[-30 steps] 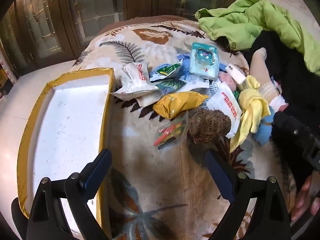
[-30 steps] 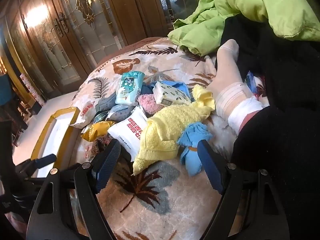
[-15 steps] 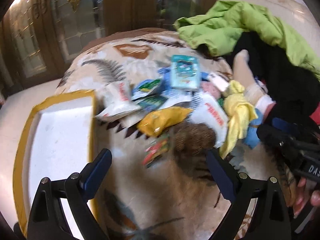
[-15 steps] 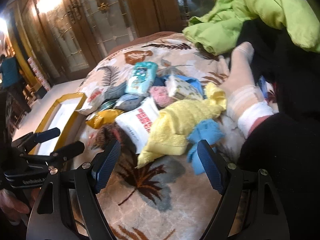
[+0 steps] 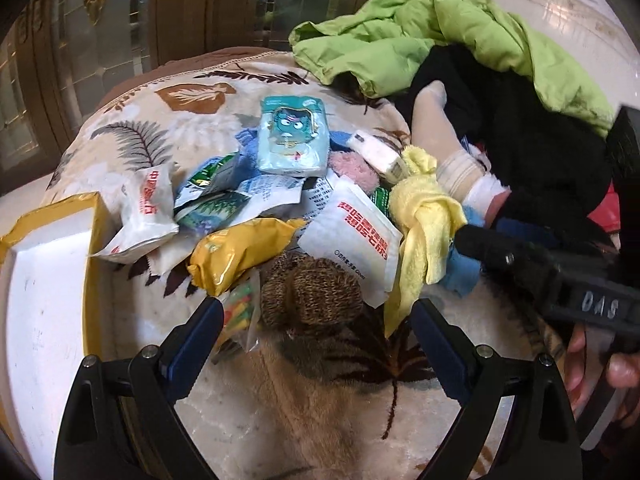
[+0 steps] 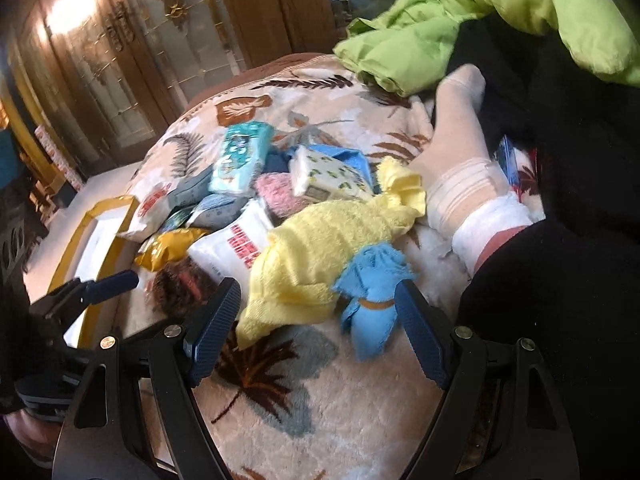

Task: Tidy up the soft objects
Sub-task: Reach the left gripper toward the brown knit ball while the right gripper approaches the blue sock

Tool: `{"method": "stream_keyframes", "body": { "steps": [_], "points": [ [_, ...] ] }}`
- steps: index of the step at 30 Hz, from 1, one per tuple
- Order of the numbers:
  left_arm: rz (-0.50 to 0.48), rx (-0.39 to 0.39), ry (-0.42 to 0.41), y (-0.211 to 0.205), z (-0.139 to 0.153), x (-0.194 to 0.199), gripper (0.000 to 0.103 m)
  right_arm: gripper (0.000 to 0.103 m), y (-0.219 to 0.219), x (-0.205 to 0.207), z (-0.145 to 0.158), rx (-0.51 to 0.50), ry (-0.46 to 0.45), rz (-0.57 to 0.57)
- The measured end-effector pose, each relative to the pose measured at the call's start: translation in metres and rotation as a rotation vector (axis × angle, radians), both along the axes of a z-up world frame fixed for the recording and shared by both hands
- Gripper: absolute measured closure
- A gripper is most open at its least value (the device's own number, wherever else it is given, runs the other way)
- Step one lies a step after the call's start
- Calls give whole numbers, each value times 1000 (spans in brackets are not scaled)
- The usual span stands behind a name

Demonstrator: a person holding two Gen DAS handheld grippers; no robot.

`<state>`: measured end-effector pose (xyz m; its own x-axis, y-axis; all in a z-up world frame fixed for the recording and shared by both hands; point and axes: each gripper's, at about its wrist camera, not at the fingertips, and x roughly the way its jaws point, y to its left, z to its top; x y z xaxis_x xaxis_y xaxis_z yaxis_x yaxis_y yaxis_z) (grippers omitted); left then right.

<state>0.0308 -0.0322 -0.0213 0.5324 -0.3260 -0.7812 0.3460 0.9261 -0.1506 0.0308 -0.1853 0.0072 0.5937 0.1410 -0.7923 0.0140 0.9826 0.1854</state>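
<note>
A pile of soft things lies on a leaf-patterned blanket (image 5: 320, 400). My left gripper (image 5: 316, 320) is open, its jaws either side of a brown knitted ball (image 5: 312, 300). A yellow packet (image 5: 240, 252), white tissue packs (image 5: 352, 240) and a teal wipes pack (image 5: 292, 140) lie behind it. My right gripper (image 6: 316, 308) is open, close before a knotted yellow towel (image 6: 320, 252) and a blue cloth (image 6: 372, 292). The right gripper also shows in the left wrist view (image 5: 560, 272).
A yellow-rimmed white tray (image 5: 90, 280) stands left of the pile, also in the right wrist view (image 6: 72, 248). A green jacket (image 5: 440, 40) and black clothes (image 5: 540, 152) lie at the back right. A socked foot (image 6: 460, 152) rests beside the towel.
Both grippers moved forward toward the pile. The left now brackets the brown knitted ball; the right came close to the yellow towel and blue cloth. Both stayed open.
</note>
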Motion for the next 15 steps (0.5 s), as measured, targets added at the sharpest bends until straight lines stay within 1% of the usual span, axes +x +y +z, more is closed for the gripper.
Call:
{"method": "stream_keyframes", "body": {
  "steps": [3, 6, 10, 12, 15],
  "points": [
    [-12, 39, -10, -6, -4, 2, 8, 23, -6, 7, -5, 35, 21, -29],
    [-22, 44, 0, -9, -8, 4, 7, 23, -6, 14, -8, 43, 32, -42],
    [-32, 91, -1, -16, -13, 6, 7, 23, -7, 22, -13, 62, 48, -64],
    [-39, 88, -5, -17, -12, 6, 7, 23, -9, 26, -13, 81, 54, -84],
    [-38, 102, -8, -19, -11, 9, 7, 23, -12, 24, -5, 96, 27, -86]
  ]
}}
